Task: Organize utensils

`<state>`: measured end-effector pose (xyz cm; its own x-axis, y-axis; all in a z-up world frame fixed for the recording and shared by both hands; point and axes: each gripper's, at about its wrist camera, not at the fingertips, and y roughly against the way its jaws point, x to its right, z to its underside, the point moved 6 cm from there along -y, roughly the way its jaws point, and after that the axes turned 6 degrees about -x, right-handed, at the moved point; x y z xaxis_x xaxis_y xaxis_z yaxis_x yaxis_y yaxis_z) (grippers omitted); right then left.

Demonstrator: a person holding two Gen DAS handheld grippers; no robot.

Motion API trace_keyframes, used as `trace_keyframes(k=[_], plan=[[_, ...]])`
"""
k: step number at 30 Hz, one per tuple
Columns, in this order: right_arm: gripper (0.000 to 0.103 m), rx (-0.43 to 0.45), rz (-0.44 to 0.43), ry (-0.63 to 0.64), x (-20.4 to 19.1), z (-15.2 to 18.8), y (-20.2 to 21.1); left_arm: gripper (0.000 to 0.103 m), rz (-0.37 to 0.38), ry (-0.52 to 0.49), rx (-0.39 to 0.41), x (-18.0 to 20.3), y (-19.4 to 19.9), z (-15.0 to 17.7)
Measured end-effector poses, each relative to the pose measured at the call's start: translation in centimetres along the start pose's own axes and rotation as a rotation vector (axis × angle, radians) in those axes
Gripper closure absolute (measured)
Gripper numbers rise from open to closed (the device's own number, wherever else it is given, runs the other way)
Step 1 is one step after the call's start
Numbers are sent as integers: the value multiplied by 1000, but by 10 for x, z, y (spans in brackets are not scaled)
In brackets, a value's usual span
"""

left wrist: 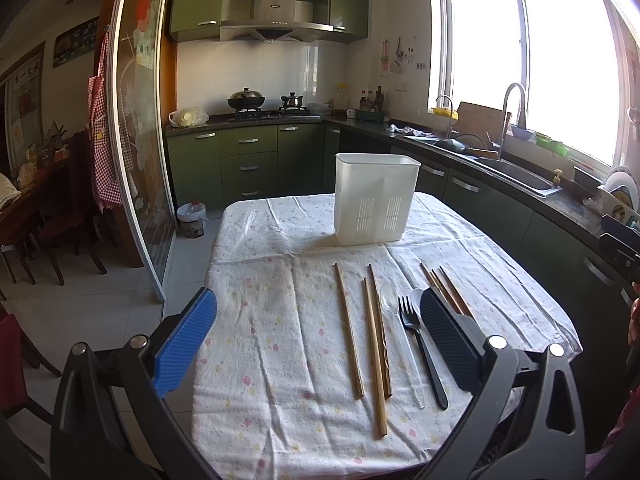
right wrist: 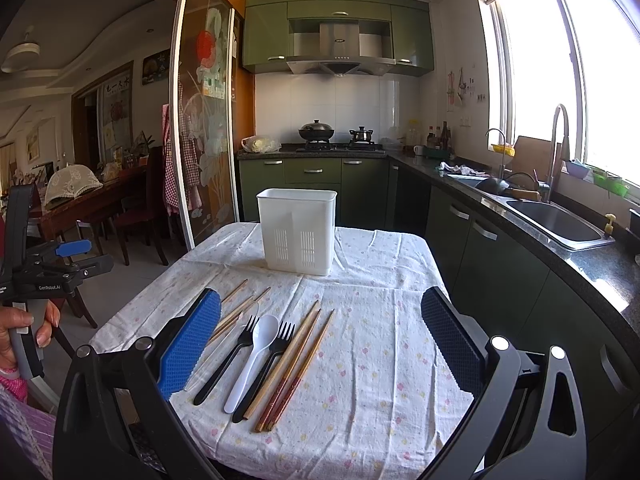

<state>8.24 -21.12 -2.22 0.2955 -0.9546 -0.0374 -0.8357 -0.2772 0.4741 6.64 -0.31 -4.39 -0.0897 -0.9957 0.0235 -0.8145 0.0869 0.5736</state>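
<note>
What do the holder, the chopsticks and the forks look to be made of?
Holder: seemingly white matte plastic, slightly translucent, with moulded vent slots. Chopsticks: probably wood or bamboo, brown with visible grain, some with reddish patterned ends. Forks: likely black plastic, thin and faintly glossy.

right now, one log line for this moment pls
stage: start | left gripper: open, empty | right gripper: open, empty | chopsticks, forks, white spoon: flat on tablecloth | holder: upright, no utensils visible inside

Bare cloth (right wrist: 360, 360) right of chopsticks (right wrist: 296, 368)
</note>
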Motion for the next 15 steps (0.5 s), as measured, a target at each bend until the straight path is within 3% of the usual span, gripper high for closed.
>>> trace_keyframes(k=[15], plan=[[4,-3,0,0,0,1,-2,6,2,-6,-5,2,-2,1]])
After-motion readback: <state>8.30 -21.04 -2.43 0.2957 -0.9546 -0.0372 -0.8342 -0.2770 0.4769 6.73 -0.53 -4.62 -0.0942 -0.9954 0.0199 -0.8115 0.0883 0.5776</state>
